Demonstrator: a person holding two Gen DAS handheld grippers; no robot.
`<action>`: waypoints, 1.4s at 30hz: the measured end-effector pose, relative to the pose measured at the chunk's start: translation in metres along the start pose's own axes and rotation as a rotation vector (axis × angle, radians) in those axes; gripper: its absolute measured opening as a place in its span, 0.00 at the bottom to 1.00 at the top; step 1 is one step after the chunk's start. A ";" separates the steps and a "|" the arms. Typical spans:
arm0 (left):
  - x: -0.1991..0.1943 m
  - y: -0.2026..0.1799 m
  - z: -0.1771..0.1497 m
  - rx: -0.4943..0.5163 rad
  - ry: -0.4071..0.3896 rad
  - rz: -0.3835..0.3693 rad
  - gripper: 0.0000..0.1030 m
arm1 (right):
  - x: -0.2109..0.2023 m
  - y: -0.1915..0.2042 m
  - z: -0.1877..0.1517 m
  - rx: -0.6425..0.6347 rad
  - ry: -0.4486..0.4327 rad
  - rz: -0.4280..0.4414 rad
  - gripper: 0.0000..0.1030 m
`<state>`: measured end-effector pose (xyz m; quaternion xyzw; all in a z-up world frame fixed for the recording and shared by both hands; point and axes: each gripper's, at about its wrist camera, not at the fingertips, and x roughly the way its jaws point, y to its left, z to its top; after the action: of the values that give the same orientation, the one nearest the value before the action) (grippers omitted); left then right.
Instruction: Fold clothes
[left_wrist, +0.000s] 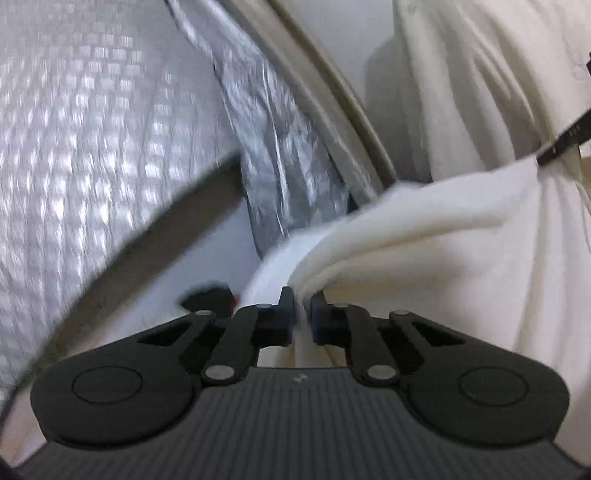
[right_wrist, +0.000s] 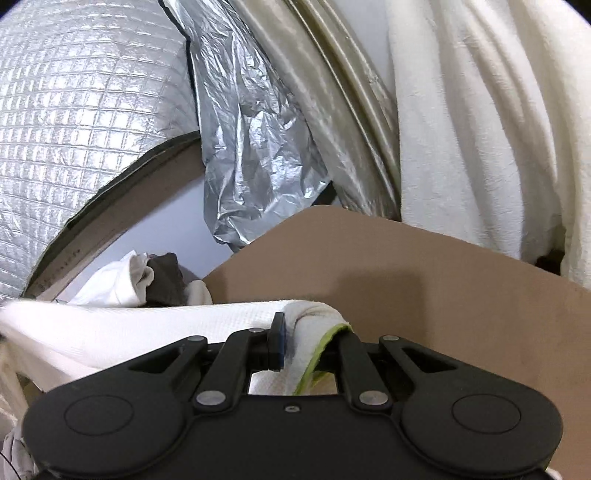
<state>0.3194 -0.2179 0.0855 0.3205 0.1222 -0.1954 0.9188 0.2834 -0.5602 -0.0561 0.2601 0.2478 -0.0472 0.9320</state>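
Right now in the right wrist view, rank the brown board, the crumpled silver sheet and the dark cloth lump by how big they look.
1. brown board, though it is nearest the camera
2. crumpled silver sheet
3. dark cloth lump, clearly smallest

Your left wrist view is smeared by motion: the silver quilted sheet (left_wrist: 85, 147) to the left of the tool and the white cloth (left_wrist: 424, 236) ahead of its fingers have soft, streaked edges, while the tool's own black body stays crisp. Your right wrist view is sharp, with bright glare patches on the crinkled foil (right_wrist: 255, 147) ahead and a soft shadow on the brown board (right_wrist: 424, 280) just beyond the fingers. Both views are evenly, fairly brightly lit, and straight lines bow strongly toward the rims, with dark corners.
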 end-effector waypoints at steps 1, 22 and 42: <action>0.003 0.003 0.011 0.016 -0.028 0.024 0.09 | -0.002 -0.004 0.003 0.042 0.023 0.000 0.07; 0.172 0.051 0.054 -0.293 0.293 0.015 0.68 | -0.180 -0.081 0.006 0.494 -0.015 -0.079 0.62; 0.065 -0.182 0.141 0.065 -0.071 -0.417 1.00 | -0.170 -0.071 -0.055 0.017 0.213 -0.227 0.62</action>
<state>0.3119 -0.4568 0.0721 0.3106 0.1470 -0.3960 0.8515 0.0954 -0.6003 -0.0469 0.2418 0.3726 -0.1267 0.8870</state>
